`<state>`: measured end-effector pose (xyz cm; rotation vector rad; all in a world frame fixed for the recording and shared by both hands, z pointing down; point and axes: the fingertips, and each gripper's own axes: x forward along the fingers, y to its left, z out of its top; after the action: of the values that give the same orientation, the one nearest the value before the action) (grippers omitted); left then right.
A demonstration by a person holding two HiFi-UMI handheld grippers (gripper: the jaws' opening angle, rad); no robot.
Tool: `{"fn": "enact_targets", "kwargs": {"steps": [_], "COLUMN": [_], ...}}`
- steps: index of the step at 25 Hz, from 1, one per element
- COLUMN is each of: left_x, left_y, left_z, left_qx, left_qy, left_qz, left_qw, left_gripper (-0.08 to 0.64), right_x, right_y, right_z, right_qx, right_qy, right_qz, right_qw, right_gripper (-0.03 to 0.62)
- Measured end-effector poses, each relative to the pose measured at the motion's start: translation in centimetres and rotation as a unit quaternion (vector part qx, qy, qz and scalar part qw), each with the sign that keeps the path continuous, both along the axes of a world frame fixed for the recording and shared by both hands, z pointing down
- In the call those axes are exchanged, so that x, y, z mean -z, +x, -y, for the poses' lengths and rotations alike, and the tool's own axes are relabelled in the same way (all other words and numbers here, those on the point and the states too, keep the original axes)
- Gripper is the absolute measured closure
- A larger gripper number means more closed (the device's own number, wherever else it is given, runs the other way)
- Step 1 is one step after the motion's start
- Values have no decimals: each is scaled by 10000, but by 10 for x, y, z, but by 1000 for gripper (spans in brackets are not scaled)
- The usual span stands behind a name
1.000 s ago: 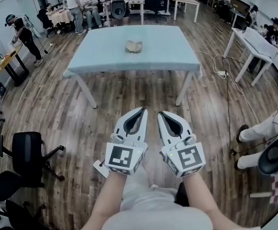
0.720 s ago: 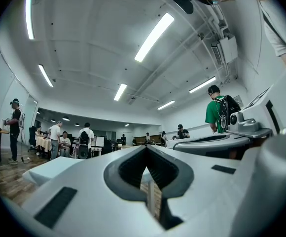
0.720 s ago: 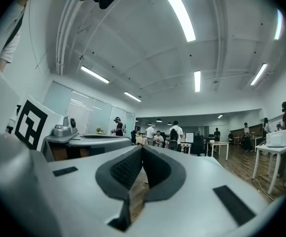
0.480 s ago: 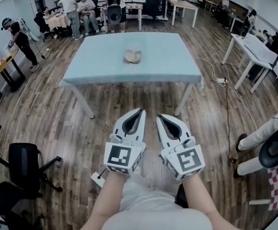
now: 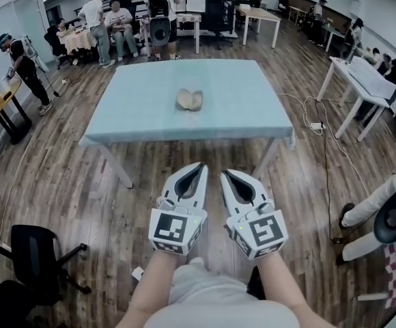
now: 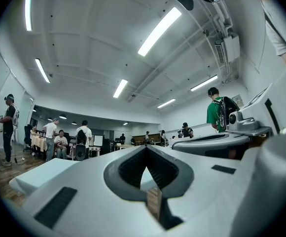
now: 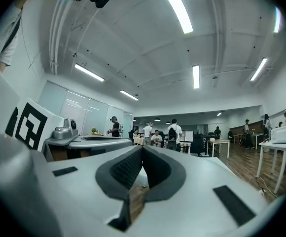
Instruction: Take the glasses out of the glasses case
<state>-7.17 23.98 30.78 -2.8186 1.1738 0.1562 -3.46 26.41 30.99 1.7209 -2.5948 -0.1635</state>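
Observation:
A pale, open glasses case (image 5: 190, 100) lies near the middle of the light-blue table (image 5: 136, 108) ahead of me. Whether glasses lie in it is too small to tell. My left gripper (image 5: 201, 165) and right gripper (image 5: 224, 173) are held side by side over the wooden floor, short of the table's near edge. Both point at the table. Both are shut with nothing between the jaws. In the left gripper view the jaws (image 6: 145, 147) meet at their tips, and the table (image 6: 39, 174) shows beyond them. In the right gripper view the jaws (image 7: 142, 148) also meet.
A black office chair (image 5: 34, 255) stands at the left. White tables (image 5: 365, 77) and a floor cable (image 5: 324, 149) are at the right, with a seated person's legs (image 5: 372, 203) near them. Several people stand and sit at the far end of the room.
The table and the case have come nearer and lower in the head view as I walk toward them. Both grippers keep the same shut pose side by side.

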Motion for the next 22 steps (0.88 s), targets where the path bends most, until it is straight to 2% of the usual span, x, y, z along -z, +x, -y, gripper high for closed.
{"fn": "enact_targets", "kwargs": {"steps": [5,13,22], "left_x": [1,-12,-18], "left_y": [-10,-9,-5], "left_z": [40,84,135], "left_qx": [-98,-196,-96], "left_qy": [53,-129,-263], "left_qz": [-5,-65,-65], "left_qw": [9999,9997,9996], "left_gripper": [552,552,552], "right_x": [3,-9,-14], "right_y": [-10,-6,-3], "right_z": [42,82,133], "right_qx": [-70,-166,-35], "right_qy": [65,-120,-223], "right_qz": [-72,-110,-160], "right_qw": [9999,9997,9996], "right_gripper": [587,587,586]}}
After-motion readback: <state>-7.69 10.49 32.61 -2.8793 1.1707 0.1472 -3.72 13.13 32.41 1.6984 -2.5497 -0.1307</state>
